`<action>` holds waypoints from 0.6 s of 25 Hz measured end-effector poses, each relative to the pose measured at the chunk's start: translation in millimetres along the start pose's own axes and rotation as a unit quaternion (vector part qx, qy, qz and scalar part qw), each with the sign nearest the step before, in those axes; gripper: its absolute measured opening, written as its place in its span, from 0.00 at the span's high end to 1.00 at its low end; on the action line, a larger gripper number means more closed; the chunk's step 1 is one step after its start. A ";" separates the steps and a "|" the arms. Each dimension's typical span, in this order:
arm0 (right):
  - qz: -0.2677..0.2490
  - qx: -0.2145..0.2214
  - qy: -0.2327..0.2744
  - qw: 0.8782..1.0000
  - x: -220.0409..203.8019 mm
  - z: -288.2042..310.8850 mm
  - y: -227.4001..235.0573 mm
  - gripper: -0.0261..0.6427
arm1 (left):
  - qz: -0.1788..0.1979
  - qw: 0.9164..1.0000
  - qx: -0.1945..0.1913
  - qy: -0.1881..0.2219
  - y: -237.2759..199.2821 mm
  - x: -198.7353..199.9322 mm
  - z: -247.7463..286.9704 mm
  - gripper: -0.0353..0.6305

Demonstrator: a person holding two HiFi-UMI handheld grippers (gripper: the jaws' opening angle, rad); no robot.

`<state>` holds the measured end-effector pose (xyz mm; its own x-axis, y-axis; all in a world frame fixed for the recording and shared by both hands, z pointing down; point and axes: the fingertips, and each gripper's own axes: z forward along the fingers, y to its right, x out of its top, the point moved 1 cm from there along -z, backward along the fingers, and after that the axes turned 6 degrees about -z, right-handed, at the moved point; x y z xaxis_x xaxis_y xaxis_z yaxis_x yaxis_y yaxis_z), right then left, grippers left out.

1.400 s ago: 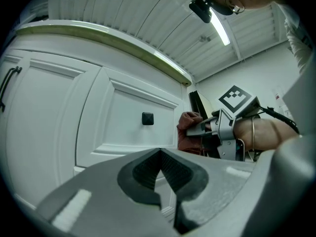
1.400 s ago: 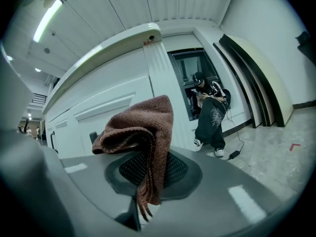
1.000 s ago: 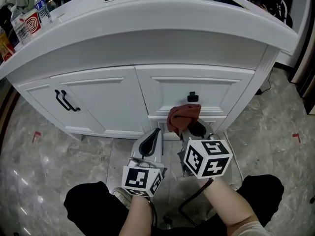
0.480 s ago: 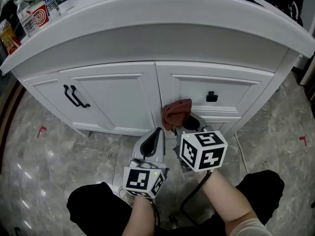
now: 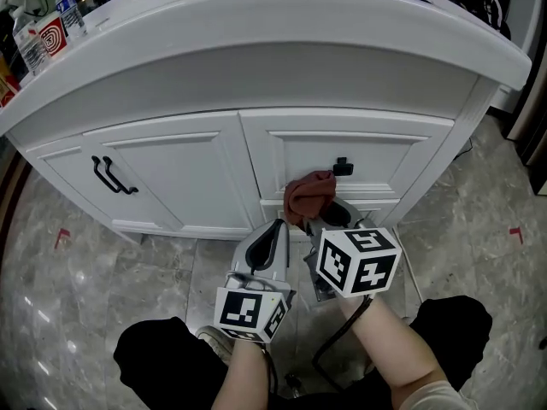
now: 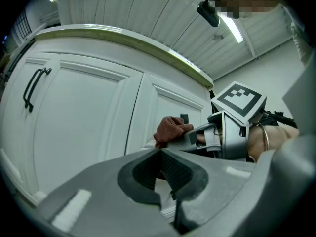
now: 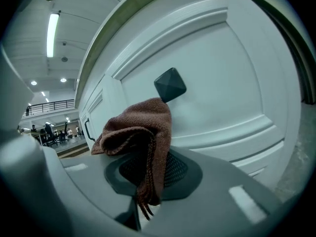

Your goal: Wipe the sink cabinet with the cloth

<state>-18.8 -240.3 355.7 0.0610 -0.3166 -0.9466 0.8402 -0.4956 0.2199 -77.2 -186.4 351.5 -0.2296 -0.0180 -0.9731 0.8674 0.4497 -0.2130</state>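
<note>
The right tool is clamped on the reddish-brown cloth, held at the white sink cabinet's drawer front just below its black knob, while the left tool, jaws together and empty, hangs just beside it.

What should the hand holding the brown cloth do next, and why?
Probably press the cloth onto the drawer front and sweep it sideways. The right gripper clamps the cloth just below the black knob, facing that white panel, so wiping can begin there.

Left tongs closed, right tongs clamping cloth
</note>
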 end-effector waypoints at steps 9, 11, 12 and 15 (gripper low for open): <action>0.010 -0.054 0.011 0.998 5.3 -34.3 52.2 0.84 | -0.005 0.999 -0.034 -0.010 34.9 -13.4 19.7 0.95; 0.014 -0.065 0.013 0.998 5.8 -41.6 63.3 0.84 | -0.004 0.999 -0.040 -0.013 40.8 -15.6 22.6 0.95; 0.015 -0.070 0.014 0.997 6.1 -45.2 68.4 0.84 | -0.003 0.999 -0.043 -0.014 43.6 -16.1 23.9 0.95; 0.021 -0.083 0.015 0.996 7.0 -54.8 81.4 0.84 | -0.003 0.999 -0.048 -0.016 50.2 -16.5 27.0 0.95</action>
<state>79.5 -238.5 354.0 0.1123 -0.3098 -0.9442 0.9139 -0.3409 0.2206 -17.9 -187.7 354.5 -0.2202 -0.0484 -0.9743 0.8196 0.5324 -0.2116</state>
